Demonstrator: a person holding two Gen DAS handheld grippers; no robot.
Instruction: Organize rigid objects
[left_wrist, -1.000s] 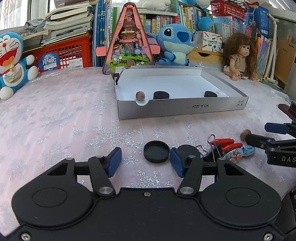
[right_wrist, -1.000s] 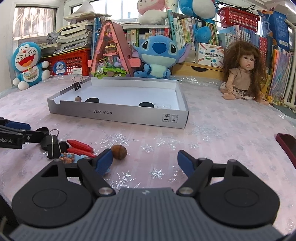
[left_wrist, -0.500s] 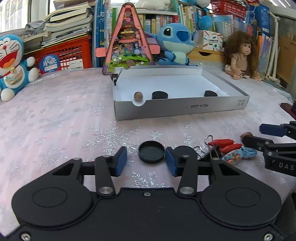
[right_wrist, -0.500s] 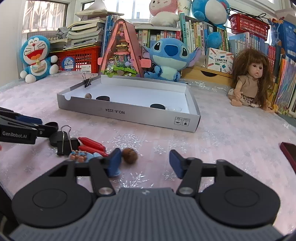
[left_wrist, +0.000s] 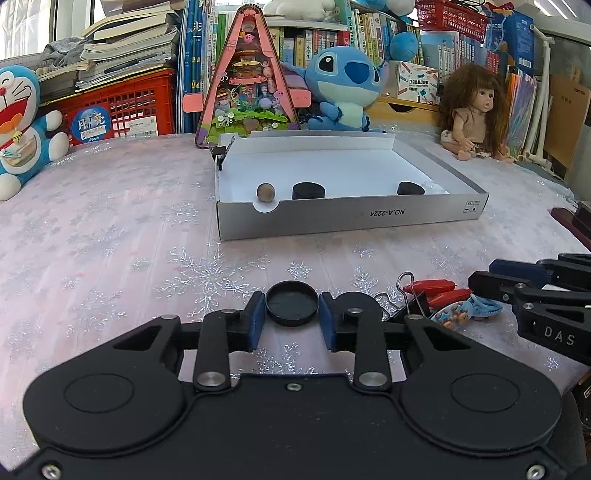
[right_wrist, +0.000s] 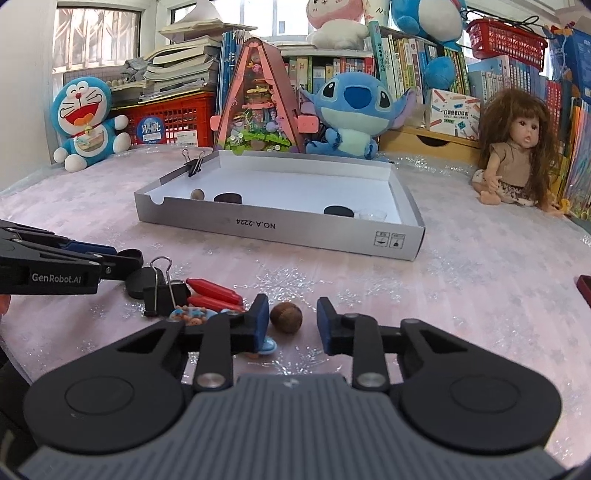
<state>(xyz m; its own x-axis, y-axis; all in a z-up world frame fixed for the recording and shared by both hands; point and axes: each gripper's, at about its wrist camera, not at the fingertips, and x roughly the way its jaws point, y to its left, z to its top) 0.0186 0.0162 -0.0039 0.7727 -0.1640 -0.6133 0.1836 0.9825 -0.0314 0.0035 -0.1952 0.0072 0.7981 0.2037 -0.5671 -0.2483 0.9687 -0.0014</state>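
Lettering first: grey box (right_wrist: 280, 230) on tabletop (left_wrist: 110, 240) reads "NO.A-2224" upside down on front wall; left gripper (left_wrist: 291, 317) arm says "GenRobot.AI" in right wrist view, right gripper (right_wrist: 290, 319) shows "DAS" in left wrist view. Left jaws closing, blue pads touching both sides of black cap (left_wrist: 291, 302) on tabletop. Right jaws closing around brown nut (right_wrist: 286, 317), gap visible on right side, so not gripped. Another nut and two black caps sit inside box.

Bright daylight from the windows (right_wrist: 96, 40); soft shadows; sharp centre; fisheye edges bend, perhaps slightly blurred.
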